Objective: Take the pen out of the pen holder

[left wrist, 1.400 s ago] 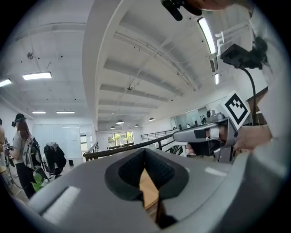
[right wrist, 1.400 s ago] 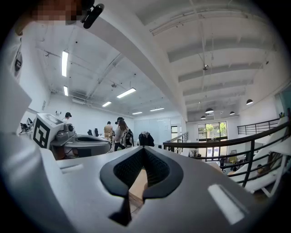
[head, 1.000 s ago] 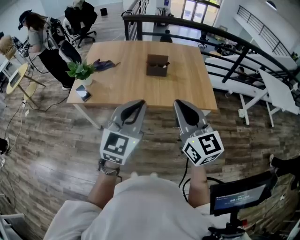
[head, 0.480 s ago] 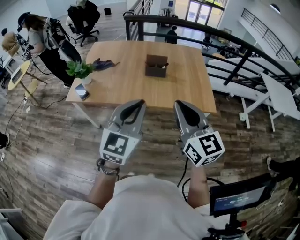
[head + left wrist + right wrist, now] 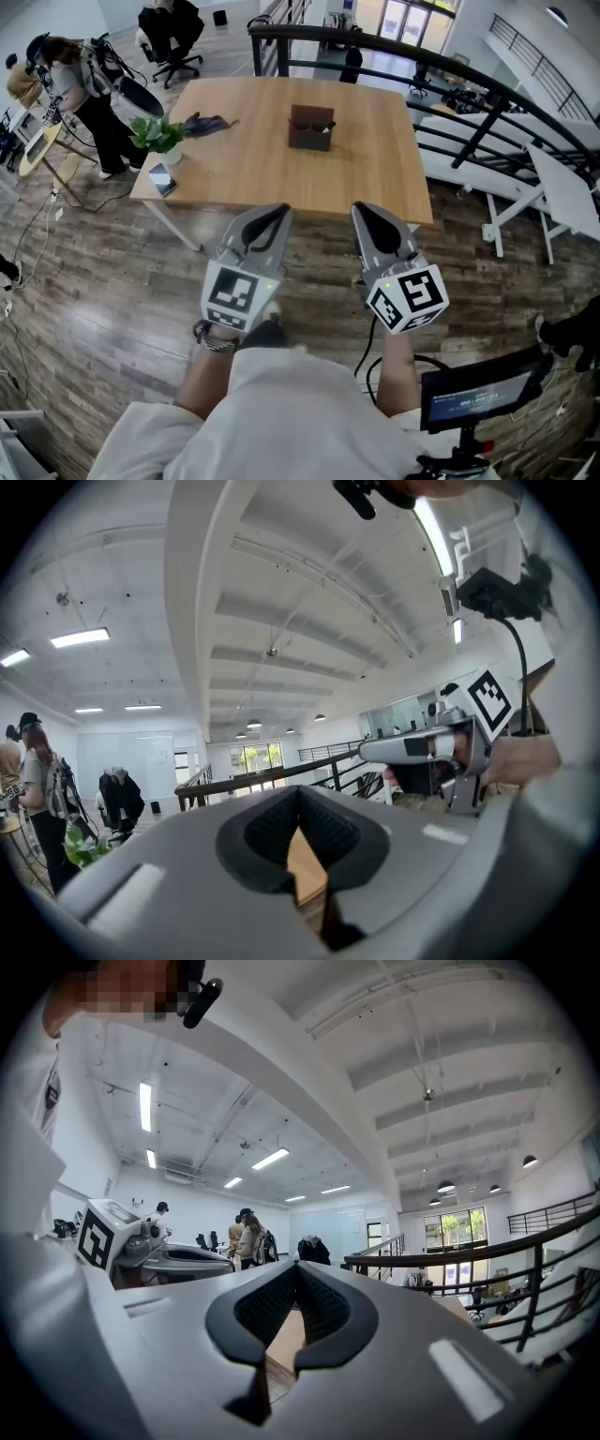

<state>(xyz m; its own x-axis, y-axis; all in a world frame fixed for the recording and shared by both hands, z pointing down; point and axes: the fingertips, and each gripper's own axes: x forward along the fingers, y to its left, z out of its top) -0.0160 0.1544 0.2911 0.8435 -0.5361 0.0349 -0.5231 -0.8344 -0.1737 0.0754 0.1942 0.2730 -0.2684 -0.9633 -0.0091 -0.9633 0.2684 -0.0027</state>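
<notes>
**Both grippers shut and empty, held short of the surface**

Head view: left gripper (image 5: 279,208) and right gripper (image 5: 362,208) are side by side close to the person's body, over the wood floor (image 5: 103,281), both well apart from the wooden surface (image 5: 253,159). Pen holder (image 5: 312,128), a small brown box, stands on the far middle of the surface. The pen itself is too small to tell. On the left end of the surface are a potted plant (image 5: 157,138), a phone (image 5: 161,178) near it, and a dark item (image 5: 204,124) farther back. A black railing (image 5: 450,70) runs behind and to the right.

Left gripper view: the jaws meet at the tips with nothing between them. Only a sliver of the surface (image 5: 305,874) shows through the gap below. It also shows the right gripper (image 5: 367,752) from the side and the ceiling lights, which the head view lacks. Pen holder not seen here.

Right gripper view: the jaws are likewise closed tip to tip and empty, with a strip of the surface (image 5: 286,1340) in the gap. The left gripper (image 5: 225,1262) is at left, and standing people (image 5: 246,1237) are far back.
</notes>
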